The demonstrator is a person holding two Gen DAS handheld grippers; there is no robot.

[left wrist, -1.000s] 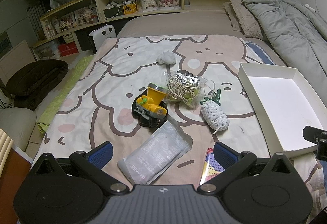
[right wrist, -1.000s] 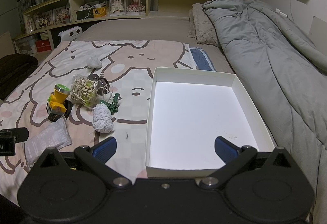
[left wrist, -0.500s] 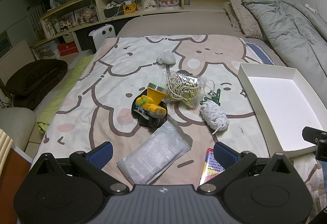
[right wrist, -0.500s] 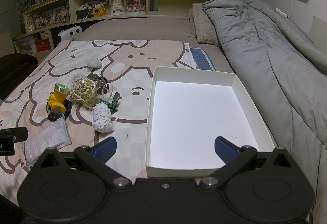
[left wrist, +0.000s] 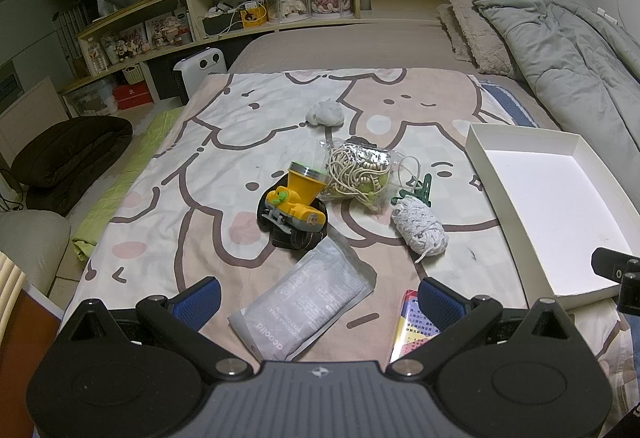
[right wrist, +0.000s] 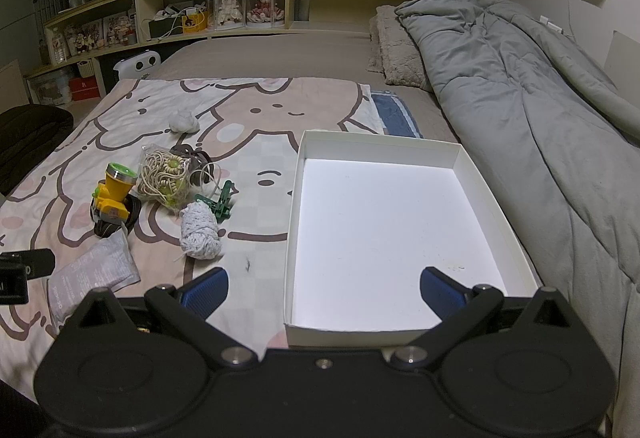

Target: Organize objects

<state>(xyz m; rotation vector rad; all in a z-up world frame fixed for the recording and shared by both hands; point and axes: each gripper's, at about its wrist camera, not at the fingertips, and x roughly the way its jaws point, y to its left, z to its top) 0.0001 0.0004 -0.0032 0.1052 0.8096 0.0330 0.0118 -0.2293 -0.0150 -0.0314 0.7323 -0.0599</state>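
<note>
Colourful booklet (left wrist: 414, 326) half hidden behind left tool (left wrist: 318, 298), both tools' fingers apart, right tool (right wrist: 322, 288) empty

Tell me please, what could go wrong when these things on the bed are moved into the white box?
The loose cord trailing from the clear bag lies by the green clip and may drag it. The yarn ball has a free end that could unwind. The white box sits on soft bedding and might tip if pressed.

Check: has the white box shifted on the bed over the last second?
No. The white box sits the same against the bedsheet's printed face in the right wrist view.
</note>
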